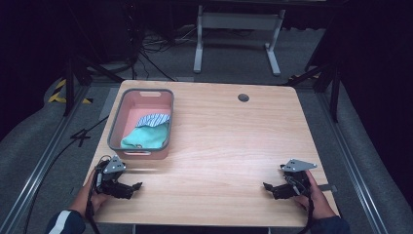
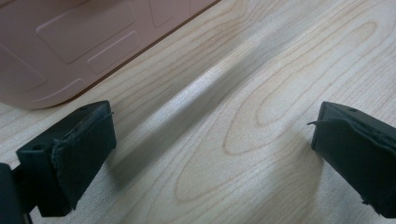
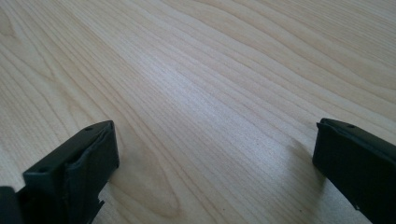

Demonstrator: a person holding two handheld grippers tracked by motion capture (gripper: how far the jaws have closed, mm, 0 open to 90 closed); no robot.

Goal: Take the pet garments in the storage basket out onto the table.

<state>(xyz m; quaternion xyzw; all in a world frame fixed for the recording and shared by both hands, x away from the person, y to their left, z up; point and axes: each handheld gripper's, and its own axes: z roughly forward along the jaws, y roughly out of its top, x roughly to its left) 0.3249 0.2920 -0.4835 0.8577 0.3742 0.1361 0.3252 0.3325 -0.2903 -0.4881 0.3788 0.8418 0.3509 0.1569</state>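
Light wooden table (image 1: 229,141) on grey carpet in a dark room; a white frame (image 1: 237,36) stands beyond the far edge, cables on the floor. One pink bin (image 1: 142,124) sits near the table's left edge, holding two cloths: one teal (image 1: 146,138), one blue-striped (image 1: 153,119). One dark round cap (image 1: 243,97) lies near the far edge. My left gripper (image 1: 127,187) rests at the near left corner, just before the bin, jaws spread; my right gripper (image 1: 275,189) rests at the near right corner, jaws spread. Bare wood lies between them.
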